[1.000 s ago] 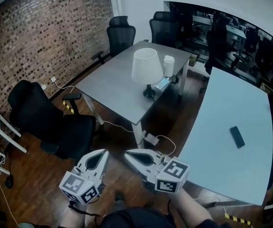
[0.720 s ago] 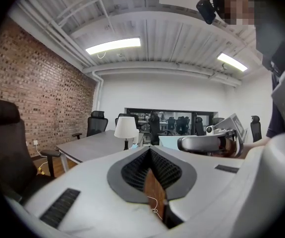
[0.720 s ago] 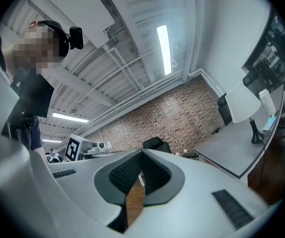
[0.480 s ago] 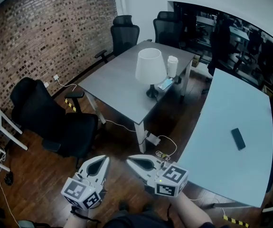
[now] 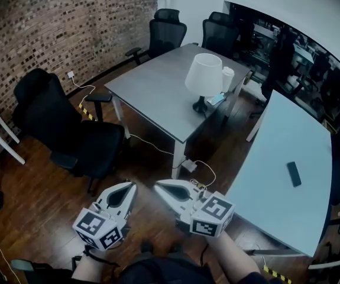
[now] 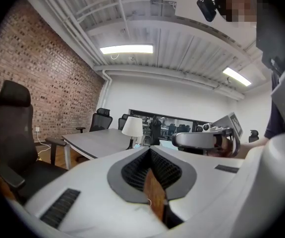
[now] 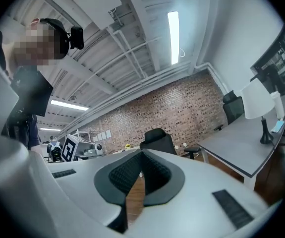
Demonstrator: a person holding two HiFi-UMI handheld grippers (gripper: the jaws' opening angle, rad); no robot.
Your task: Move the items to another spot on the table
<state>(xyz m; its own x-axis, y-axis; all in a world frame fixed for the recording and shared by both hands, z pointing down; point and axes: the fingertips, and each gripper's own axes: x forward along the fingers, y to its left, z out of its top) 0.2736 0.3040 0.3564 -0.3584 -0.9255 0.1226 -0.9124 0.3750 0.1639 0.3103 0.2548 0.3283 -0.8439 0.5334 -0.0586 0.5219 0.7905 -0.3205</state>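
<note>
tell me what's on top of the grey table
On the grey table: a white-shaded lamp, a white cylinder behind it, a flat light-blue item by its base. The lamp partly hides the cylinder.

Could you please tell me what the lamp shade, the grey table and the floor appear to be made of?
Lamp shade: probably fabric or paper; matte white, with no glare on it.
Grey table: likely laminate or painted board; the top is smooth and an even matte grey.
Floor: wood or wood-look planks; dark brown, with visible board seams.
</note>
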